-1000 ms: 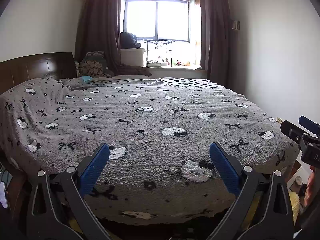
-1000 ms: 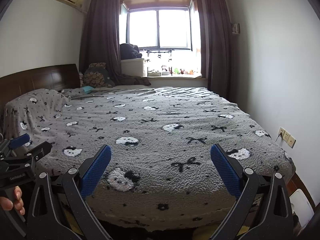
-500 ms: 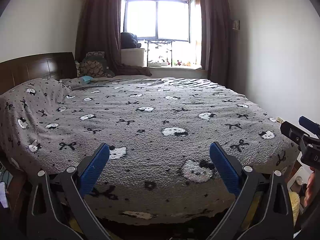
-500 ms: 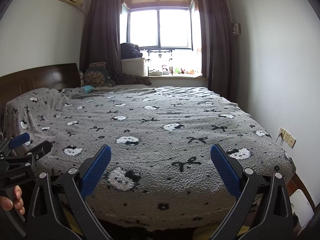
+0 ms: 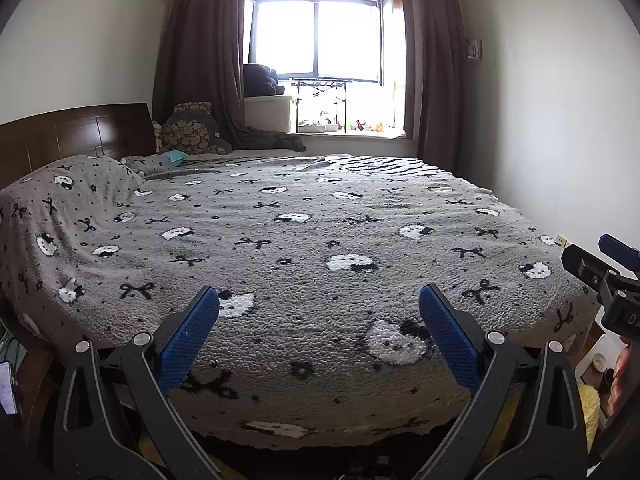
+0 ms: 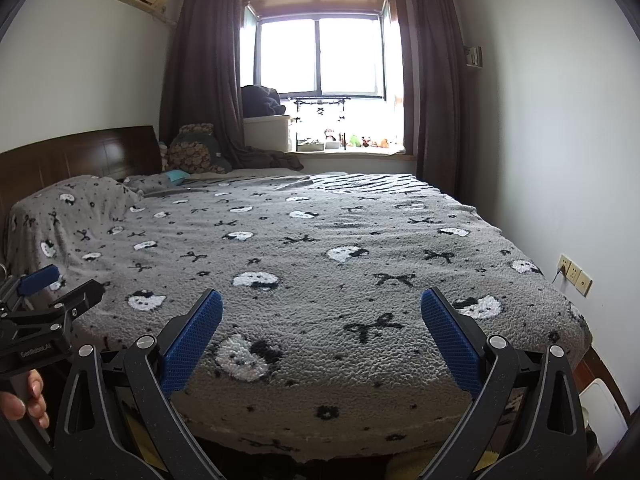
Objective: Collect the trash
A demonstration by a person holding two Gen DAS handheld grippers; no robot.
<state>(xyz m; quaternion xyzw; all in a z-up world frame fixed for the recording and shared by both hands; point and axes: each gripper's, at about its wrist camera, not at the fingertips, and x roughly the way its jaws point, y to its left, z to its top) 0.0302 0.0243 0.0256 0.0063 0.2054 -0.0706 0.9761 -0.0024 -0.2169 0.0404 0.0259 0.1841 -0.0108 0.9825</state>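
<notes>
1. Fingers of both grippers are spread wide and hold nothing: the left gripper (image 5: pixel 319 332) and the right gripper (image 6: pixel 321 334) hover side by side at the foot of the bed.
2. Almost nothing has changed over the last second; both views sit as they did, so collecting has not begun.
3. No trash shows on the grey fleece blanket with black bows and white cat faces (image 5: pixel 304 240). A small teal item (image 5: pixel 176 155) near the dark wooden headboard (image 5: pixel 80 132) is too small to identify.
4. Likely next: scan the floor and bedside.
</notes>
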